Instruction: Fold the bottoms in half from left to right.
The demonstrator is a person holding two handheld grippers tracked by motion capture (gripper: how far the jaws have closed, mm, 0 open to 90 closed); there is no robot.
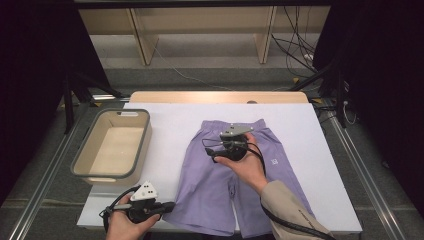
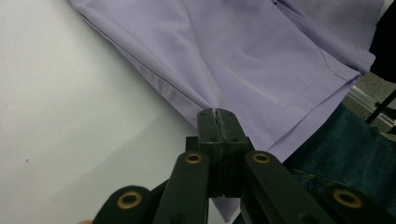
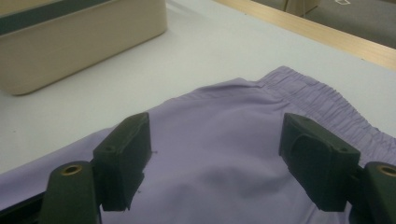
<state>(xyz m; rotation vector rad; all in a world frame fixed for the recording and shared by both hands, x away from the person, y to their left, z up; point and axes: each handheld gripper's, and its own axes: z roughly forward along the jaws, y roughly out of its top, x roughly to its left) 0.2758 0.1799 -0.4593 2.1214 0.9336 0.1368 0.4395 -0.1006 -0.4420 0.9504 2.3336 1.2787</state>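
A pair of lilac shorts (image 1: 235, 180) of smooth woven cloth, with a gathered elastic waistband at the far end, lies flat on the white table cover (image 1: 180, 130). The left gripper (image 1: 167, 206) has its jaws clamped tight on the hem of the near left leg. The right gripper (image 1: 212, 150) hovers over the waist, jaws spread wide and empty. A rounded beige bin (image 1: 85, 167) with a grey rim sits at the left; grey floor and wooden shelving (image 1: 200, 30) lie beyond.

Lilac shorts (image 1: 235, 180) lie flat at the centre of the white bench (image 1: 170, 130), waistband toward 12 o'clock. The right gripper (image 1: 212, 150) hovers over their upper half. At 7 o'clock, the left gripper (image 1: 169, 206) meets the hem. A beige bin (image 1: 82, 165) sits at 9 o'clock.
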